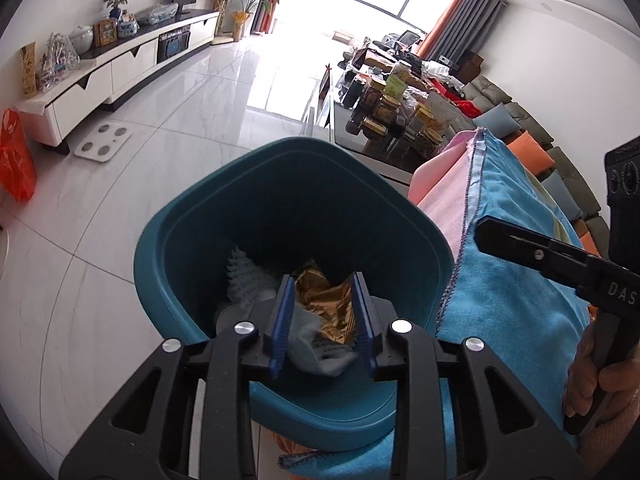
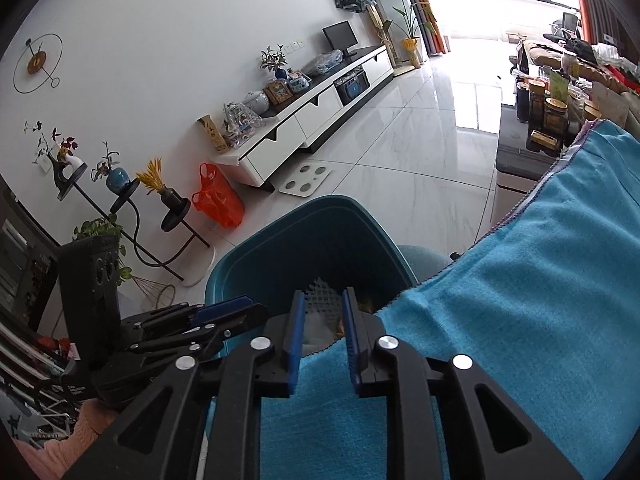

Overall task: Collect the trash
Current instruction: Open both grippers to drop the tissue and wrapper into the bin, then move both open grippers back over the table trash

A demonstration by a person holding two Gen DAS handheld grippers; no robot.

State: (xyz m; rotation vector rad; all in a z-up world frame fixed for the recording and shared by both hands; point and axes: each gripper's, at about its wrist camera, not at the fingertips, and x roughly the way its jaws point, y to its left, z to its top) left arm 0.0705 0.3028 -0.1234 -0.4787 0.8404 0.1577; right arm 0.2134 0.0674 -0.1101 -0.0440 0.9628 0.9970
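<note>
My white glossy tiled floor carries the teal plastic bin, white bathroom scale, orange plastic bag.

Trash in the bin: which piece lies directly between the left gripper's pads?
The crumpled gold foil wrapper; the white spiky foam piece sits further left in the teal bin.

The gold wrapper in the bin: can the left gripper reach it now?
Probably yes. The left gripper hangs over the open bin, jaws apart, and nothing covers the gold wrapper.
</note>
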